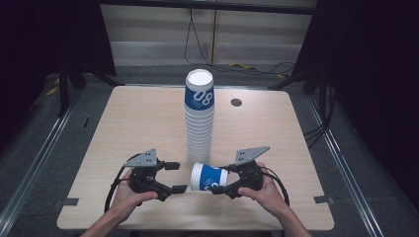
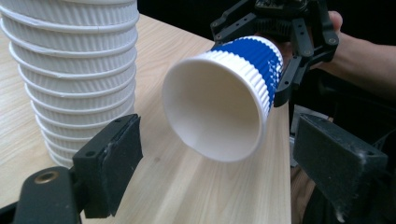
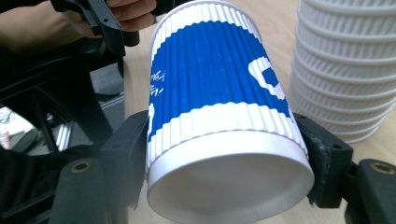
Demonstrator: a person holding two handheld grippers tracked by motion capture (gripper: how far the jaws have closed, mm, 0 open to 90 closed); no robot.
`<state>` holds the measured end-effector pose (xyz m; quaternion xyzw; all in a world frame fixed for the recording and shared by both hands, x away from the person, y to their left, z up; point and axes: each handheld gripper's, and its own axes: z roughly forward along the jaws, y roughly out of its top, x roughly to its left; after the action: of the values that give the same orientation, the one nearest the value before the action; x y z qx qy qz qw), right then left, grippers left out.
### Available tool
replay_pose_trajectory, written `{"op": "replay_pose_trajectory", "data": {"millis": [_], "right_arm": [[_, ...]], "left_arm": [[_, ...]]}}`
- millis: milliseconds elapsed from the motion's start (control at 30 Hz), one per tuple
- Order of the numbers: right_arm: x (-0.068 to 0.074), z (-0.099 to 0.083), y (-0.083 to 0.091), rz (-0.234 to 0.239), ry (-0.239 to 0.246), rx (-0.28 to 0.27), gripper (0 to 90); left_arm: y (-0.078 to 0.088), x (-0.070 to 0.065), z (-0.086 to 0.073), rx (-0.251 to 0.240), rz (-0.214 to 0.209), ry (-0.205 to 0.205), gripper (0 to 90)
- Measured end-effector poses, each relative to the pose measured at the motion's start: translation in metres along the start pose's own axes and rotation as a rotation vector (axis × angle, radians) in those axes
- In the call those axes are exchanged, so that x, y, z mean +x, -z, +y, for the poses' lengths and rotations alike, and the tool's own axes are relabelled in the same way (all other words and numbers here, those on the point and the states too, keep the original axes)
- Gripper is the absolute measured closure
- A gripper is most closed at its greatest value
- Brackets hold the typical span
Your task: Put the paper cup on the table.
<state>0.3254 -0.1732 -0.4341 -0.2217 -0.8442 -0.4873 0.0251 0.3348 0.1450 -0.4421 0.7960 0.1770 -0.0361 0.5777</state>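
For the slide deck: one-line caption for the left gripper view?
Open left gripper faces the mouth of a blue-and-white paper cup held sideways by the right gripper, beside the stack of cups.

A light wooden table [image 1: 138, 123] with rounded corners stands on a grey floor [image 1: 44, 133]. A small dark round cap [image 1: 236, 102] sits in the tabletop near its far right. Metal rails [image 1: 34, 163] run along the floor on both sides. Black curtains [image 1: 44, 34] hang left and right. Behind is a pale panelled wall [image 1: 158, 29], with black cables [image 1: 195, 39] hanging down it and lying on the floor.
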Motion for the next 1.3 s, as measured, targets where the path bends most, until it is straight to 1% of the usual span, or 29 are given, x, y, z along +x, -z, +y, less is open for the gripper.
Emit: {"op": "replay_pose_trajectory", "data": {"millis": [100,200,267,367,400,500,533,667,733,833,900,1000,1033,1100,1167,1233,1267,1300], "right_arm": [[0.000,-0.003,0.000,0.011,0.001,-0.051,28.0],[0.002,-0.006,0.000,0.012,0.025,-0.085,27.9],[0.003,-0.006,0.000,0.008,0.031,-0.092,27.7],[0.002,-0.007,-0.002,0.024,0.025,-0.120,27.7],[0.002,-0.008,-0.003,0.030,0.030,-0.128,27.7],[0.003,-0.007,-0.004,0.039,0.037,-0.161,27.7],[0.003,-0.008,-0.004,0.042,0.036,-0.179,27.6],[0.003,-0.009,-0.004,0.045,0.024,-0.223,27.6],[0.003,-0.010,-0.006,0.047,0.027,-0.227,27.6],[0.005,-0.011,-0.008,0.047,0.034,-0.228,27.6],[0.006,-0.011,-0.010,0.055,0.036,-0.241,27.6],[0.006,-0.010,-0.011,0.061,0.030,-0.242,27.6],[0.006,-0.010,-0.012,0.071,0.029,-0.245,27.6],[0.006,-0.010,-0.012,0.071,0.031,-0.245,27.7],[0.007,-0.010,-0.012,0.076,0.033,-0.249,27.7],[0.007,-0.009,-0.013,0.079,0.032,-0.251,27.7],[0.007,-0.009,-0.013,0.078,0.032,-0.252,27.7],[0.007,-0.009,-0.013,0.081,0.034,-0.255,27.8]], "left_arm": [[0.001,-0.001,0.002,-0.010,-0.002,0.000,15.7],[0.000,-0.002,0.003,-0.021,-0.008,-0.001,15.7],[0.000,-0.002,0.003,-0.020,-0.012,-0.007,15.6],[0.000,-0.002,0.004,-0.035,-0.034,0.000,15.6],[0.000,-0.002,0.004,-0.037,-0.037,0.001,15.6],[0.000,-0.003,0.006,-0.036,-0.033,-0.006,15.6],[0.000,-0.003,0.006,-0.036,-0.034,-0.005,15.6],[-0.001,-0.004,0.007,-0.045,-0.039,-0.006,15.6],[-0.001,-0.004,0.007,-0.048,-0.052,-0.016,15.6],[-0.002,-0.005,0.008,-0.048,-0.053,-0.018,15.6],[-0.004,-0.004,0.008,-0.041,-0.049,-0.010,15.6],[-0.006,-0.004,0.008,-0.038,-0.037,-0.004,15.6],[-0.007,-0.004,0.008,-0.040,-0.033,-0.001,15.6],[-0.009,-0.002,0.008,-0.040,-0.046,-0.006,15.6],[-0.011,-0.001,0.009,-0.033,-0.050,0.003,15.3],[-0.014,0.000,0.009,-0.030,-0.068,-0.003,15.1],[-0.015,0.000,0.009,-0.016,-0.073,-0.014,15.3],[-0.016,0.000,0.009,-0.005,-0.067,-0.020,15.5]]}}
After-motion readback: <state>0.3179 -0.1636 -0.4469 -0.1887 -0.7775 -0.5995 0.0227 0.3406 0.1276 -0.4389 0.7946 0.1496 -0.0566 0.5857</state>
